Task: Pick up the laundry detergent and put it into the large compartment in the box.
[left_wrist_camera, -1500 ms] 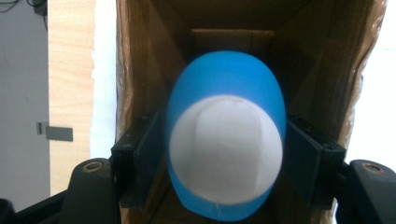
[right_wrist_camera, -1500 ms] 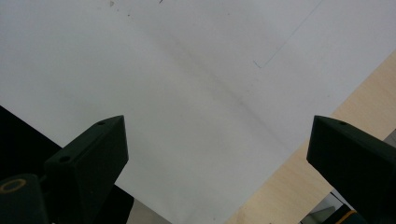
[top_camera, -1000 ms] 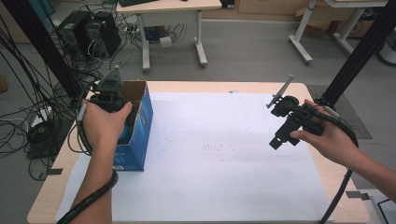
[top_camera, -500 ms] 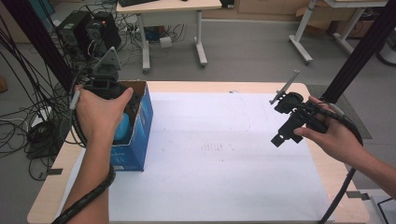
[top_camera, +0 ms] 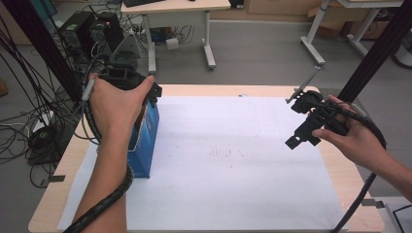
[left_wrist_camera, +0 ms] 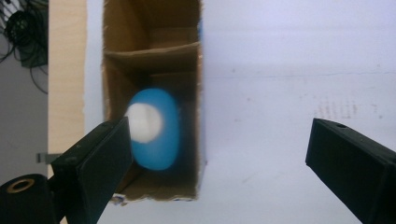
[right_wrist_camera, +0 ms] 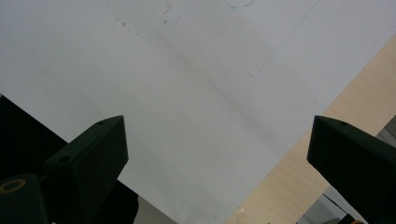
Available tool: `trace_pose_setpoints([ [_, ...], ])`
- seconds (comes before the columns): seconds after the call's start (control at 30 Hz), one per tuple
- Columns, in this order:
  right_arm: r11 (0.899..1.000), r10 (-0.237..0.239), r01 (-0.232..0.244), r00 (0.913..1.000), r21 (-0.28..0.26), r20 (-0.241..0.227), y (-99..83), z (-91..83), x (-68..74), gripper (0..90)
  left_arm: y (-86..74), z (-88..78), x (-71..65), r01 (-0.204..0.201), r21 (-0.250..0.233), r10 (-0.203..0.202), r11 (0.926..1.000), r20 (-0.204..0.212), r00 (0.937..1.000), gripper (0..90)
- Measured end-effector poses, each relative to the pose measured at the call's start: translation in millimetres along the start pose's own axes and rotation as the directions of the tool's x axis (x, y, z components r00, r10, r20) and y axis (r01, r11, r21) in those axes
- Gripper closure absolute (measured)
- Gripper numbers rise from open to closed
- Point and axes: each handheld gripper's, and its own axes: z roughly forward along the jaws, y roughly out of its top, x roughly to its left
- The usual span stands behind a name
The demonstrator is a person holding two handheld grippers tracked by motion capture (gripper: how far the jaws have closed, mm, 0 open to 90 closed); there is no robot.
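A blue box (top_camera: 145, 141) with a brown cardboard inside (left_wrist_camera: 152, 49) stands open-topped at the table's left side. In its nearer compartment lies a rounded blue thing with a white patch (left_wrist_camera: 161, 140). My left gripper (top_camera: 141, 90) hangs above the box and points down into it. In its own view the left gripper (left_wrist_camera: 219, 130) is open. Its jaws have just been opening and nothing is between them. My right gripper (top_camera: 296, 121) is held above the table's right side, and in its own view the right gripper (right_wrist_camera: 219, 126) is open and empty over the white sheet (right_wrist_camera: 187, 70).
A large white sheet (top_camera: 233, 145) covers most of the wooden table (top_camera: 233, 90). Computer towers (top_camera: 92, 31) and loose cables (top_camera: 29, 131) lie on the floor to the left. A black post (top_camera: 374, 53) rises at the right, and a desk's legs (top_camera: 209, 43) stand behind.
My left hand has lifted the gripper up and away from the box top. The right hand has stayed nearly in place.
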Motion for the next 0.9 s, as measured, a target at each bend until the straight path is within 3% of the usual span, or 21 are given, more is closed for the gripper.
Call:
trace_pose_setpoints([
  [0.23, 1.000, 0.013, -0.013, 0.9999, 0.000, -0.006, -1.4, -0.9, -5.7, 5.2, 9.2, 0.2, -24.0, -0.040, -0.005, 0.040, 0.9992, 0.020, 0.9990, 7.4],
  [0.4, 1.000, 0.013, -0.013, 0.9999, 0.000, -0.009, -1.6, 0.4, -8.6, 5.2, 18.0, 5.9, -39.9, -0.090, 0.019, 0.089, 0.9958, 0.026, 0.9957, 7.3],
  [0.9, 1.000, 0.020, -0.020, 0.9997, 0.008, -0.014, -2.6, 3.4, -12.5, 5.2, 21.0, 10.9, -49.2, -0.108, 0.035, 0.107, 0.9935, 0.021, 0.9940, 7.3],
])
